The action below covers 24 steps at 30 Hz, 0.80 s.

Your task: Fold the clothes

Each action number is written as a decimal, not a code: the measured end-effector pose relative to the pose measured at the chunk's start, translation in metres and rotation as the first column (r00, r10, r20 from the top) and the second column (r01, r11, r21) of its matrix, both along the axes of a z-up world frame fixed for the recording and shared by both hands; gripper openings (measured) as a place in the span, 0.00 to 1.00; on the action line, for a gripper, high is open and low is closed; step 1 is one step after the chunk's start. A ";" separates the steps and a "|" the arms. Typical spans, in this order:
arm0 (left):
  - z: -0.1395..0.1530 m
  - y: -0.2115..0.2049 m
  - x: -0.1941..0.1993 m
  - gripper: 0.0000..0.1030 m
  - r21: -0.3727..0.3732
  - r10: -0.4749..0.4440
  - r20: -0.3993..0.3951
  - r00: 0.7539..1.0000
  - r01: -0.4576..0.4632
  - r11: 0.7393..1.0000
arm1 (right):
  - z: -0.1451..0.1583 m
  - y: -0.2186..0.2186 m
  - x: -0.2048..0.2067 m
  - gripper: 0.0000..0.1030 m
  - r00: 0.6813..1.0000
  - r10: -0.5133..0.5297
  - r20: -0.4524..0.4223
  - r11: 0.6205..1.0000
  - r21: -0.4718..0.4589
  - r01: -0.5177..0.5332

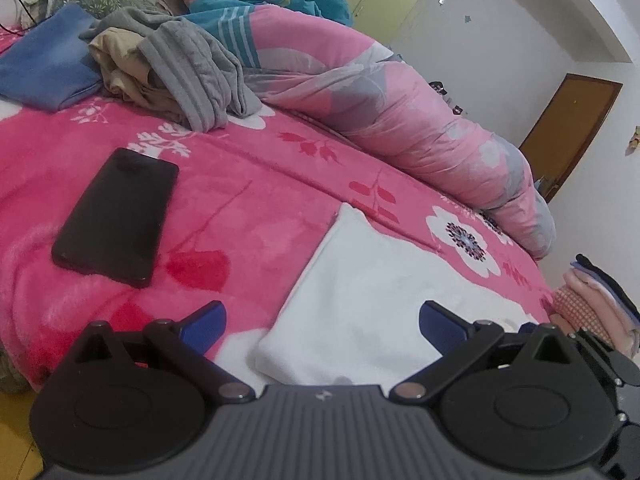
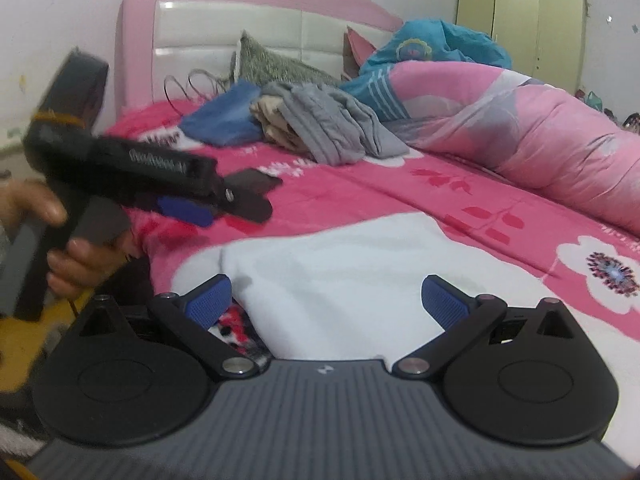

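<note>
White folded cloth (image 1: 372, 292) lies flat on the pink floral bed (image 1: 248, 200), close to the bed's near edge, long axis running from that edge toward the rolled pink quilt (image 1: 408, 120) at the far side. Left gripper (image 1: 322, 322) hovers over the cloth's near end, jaws spread, nothing pinched. Right gripper (image 2: 326, 300) same: jaws spread wide above the cloth, one fingertip at its near-left corner. Black phone (image 1: 116, 216) lies left of the cloth, apart from it. Unfolded pile — grey garment (image 1: 196, 72), beige one, blue towel (image 1: 44, 64) — sits near the headboard.
</note>
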<state>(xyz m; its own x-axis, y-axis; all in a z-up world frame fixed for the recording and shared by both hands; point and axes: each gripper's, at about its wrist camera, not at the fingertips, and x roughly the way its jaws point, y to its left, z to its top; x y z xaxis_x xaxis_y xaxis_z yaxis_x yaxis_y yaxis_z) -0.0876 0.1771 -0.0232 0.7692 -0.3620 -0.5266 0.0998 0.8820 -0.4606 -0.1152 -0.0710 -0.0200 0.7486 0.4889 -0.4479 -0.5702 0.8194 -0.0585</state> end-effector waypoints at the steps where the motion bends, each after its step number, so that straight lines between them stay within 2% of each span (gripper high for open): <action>1: -0.001 0.000 0.000 1.00 -0.002 0.002 -0.002 1.000 -0.002 1.000 | 0.000 0.000 -0.001 0.99 1.000 0.009 0.008 1.000 0.015 -0.009; 3: -0.002 0.001 0.001 1.00 -0.002 0.006 -0.006 1.000 -0.006 1.000 | 0.001 0.000 -0.001 0.99 0.999 0.029 0.025 0.999 0.032 -0.030; 12: -0.003 -0.006 0.004 1.00 0.008 -0.006 -0.008 1.000 0.006 1.000 | -0.003 0.008 -0.004 0.99 0.996 0.027 0.091 1.000 -0.013 -0.026; 24: -0.002 -0.011 0.001 1.00 0.023 -0.005 -0.001 1.000 0.005 1.000 | -0.013 0.013 -0.005 0.99 0.997 0.006 0.073 0.997 -0.078 0.000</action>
<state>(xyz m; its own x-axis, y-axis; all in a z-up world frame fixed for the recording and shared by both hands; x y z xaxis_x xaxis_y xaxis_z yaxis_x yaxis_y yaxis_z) -0.0866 0.1658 -0.0251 0.7670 -0.3538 -0.5353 0.1038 0.8917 -0.4406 -0.1202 -0.0579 -0.0329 0.7791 0.4571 -0.4290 -0.5646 0.8090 -0.1634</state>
